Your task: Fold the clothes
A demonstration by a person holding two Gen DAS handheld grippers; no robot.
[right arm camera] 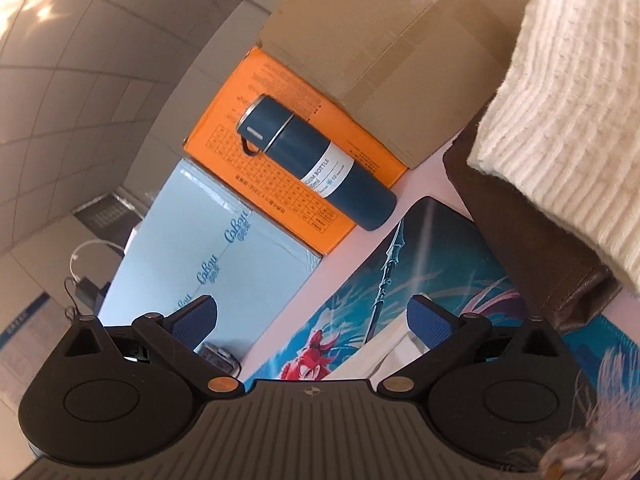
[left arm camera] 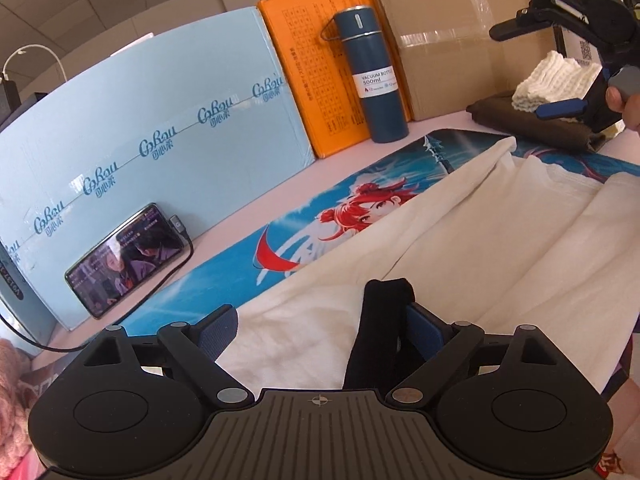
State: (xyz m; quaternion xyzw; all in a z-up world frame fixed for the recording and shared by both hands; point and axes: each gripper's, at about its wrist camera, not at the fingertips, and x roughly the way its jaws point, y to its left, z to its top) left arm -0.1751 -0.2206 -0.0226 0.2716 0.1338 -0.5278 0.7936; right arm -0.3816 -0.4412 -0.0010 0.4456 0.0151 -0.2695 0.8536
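Observation:
A cream T-shirt lies partly folded on a blue anime desk mat. My left gripper hovers low over the shirt's near edge, open, with only cloth below it. A black strip of fabric lies against its right finger. At the far right my right gripper stands open and rolled on its side, next to a folded white knit that sits on a folded brown garment. In the right wrist view my right gripper has nothing between its fingers, and the white knit and brown garment are close ahead.
Along the back stand a light blue box, an orange box, a blue vacuum bottle and a cardboard box. A phone on a cable leans on the blue box. A hand holds the right gripper.

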